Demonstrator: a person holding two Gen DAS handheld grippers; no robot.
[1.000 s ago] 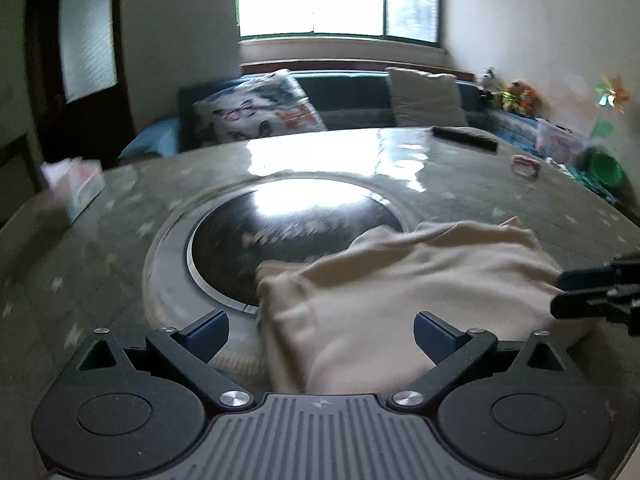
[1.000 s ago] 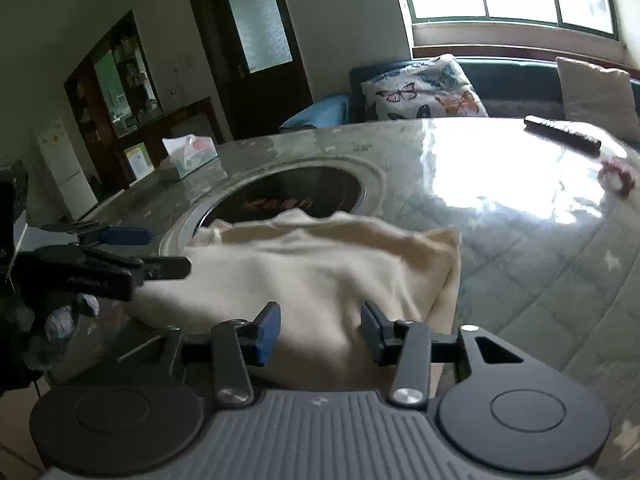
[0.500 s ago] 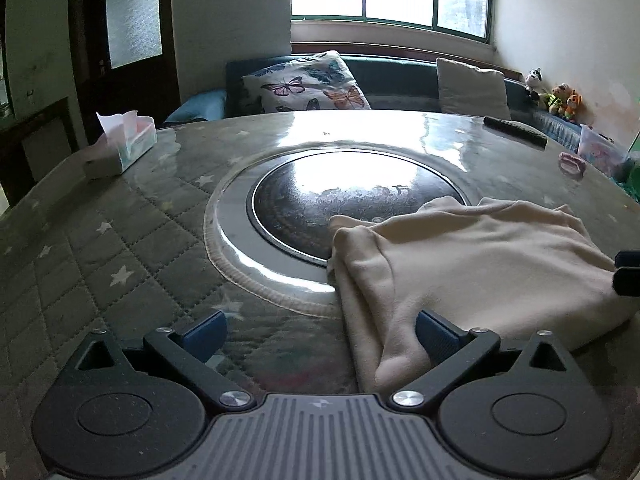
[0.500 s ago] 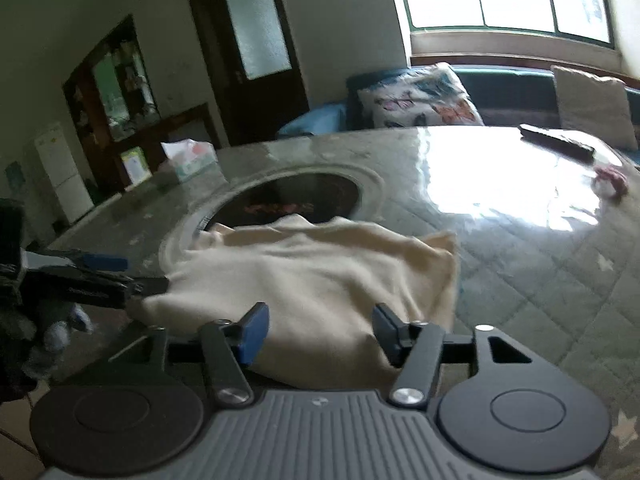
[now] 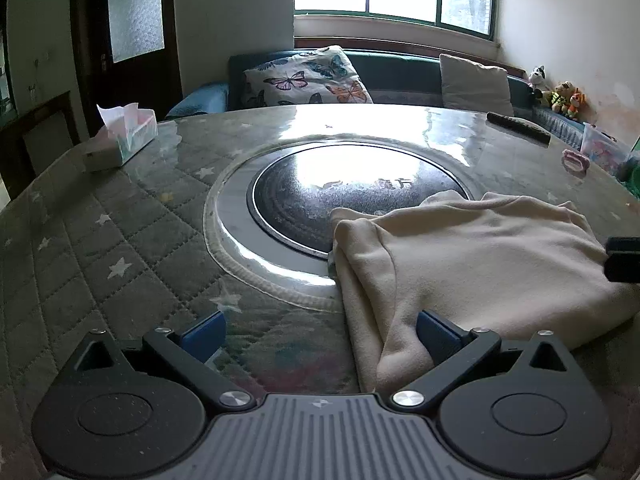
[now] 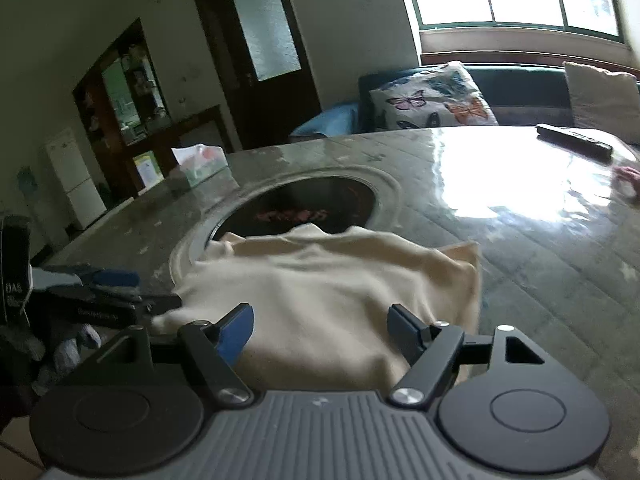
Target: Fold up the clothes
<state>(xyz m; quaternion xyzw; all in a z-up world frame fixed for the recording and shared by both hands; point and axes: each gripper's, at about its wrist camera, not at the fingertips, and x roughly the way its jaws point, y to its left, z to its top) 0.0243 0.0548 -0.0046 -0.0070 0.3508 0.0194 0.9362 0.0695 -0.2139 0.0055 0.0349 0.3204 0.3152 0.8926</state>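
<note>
A cream garment (image 5: 472, 256) lies folded in a loose stack on the round table, partly over the dark centre disc (image 5: 320, 196). It also shows in the right wrist view (image 6: 320, 292). My left gripper (image 5: 320, 336) is open and empty at the garment's near left edge, its right finger touching the cloth. My right gripper (image 6: 320, 328) is open and empty, its jaws set wide over the garment's near edge. The left gripper shows at the left of the right wrist view (image 6: 120, 292); a finger of the right gripper (image 5: 624, 260) shows at the right edge of the left wrist view.
A tissue box (image 5: 124, 140) stands at the table's far left. A remote control (image 5: 518, 128) and a small pink object (image 5: 576, 160) lie at the far right. A sofa with a butterfly cushion (image 5: 308, 78) stands behind the table.
My left gripper has moved left and back off the garment, which now lies mostly to its right. My right gripper has opened wider and drawn back slightly. The garment lies still.
</note>
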